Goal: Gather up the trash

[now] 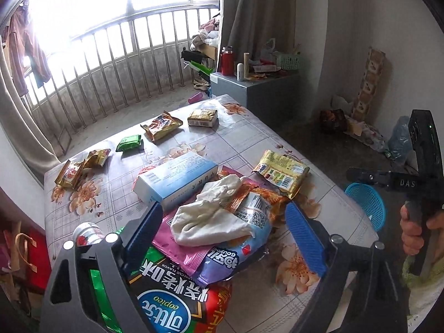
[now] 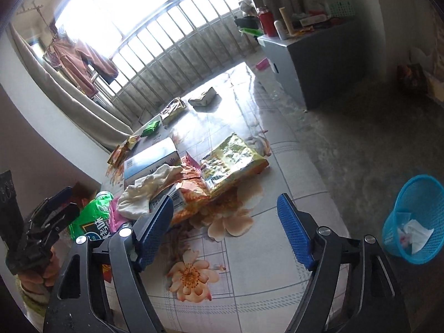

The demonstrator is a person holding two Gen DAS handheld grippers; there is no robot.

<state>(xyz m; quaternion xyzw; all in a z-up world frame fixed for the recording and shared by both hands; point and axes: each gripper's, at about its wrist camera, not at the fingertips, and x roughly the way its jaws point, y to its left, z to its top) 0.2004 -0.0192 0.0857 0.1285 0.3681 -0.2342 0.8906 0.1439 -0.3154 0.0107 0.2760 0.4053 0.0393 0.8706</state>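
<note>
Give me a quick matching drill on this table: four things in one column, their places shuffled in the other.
1. white tissue
2. blue basket
3. green packet
4. red flask

A. on the grey cabinet
B. on the floor beside the table
C. on top of the wrapper pile
D. on the table's far side, between gold wrappers

Pairs: 1-C, 2-B, 3-D, 4-A
</note>
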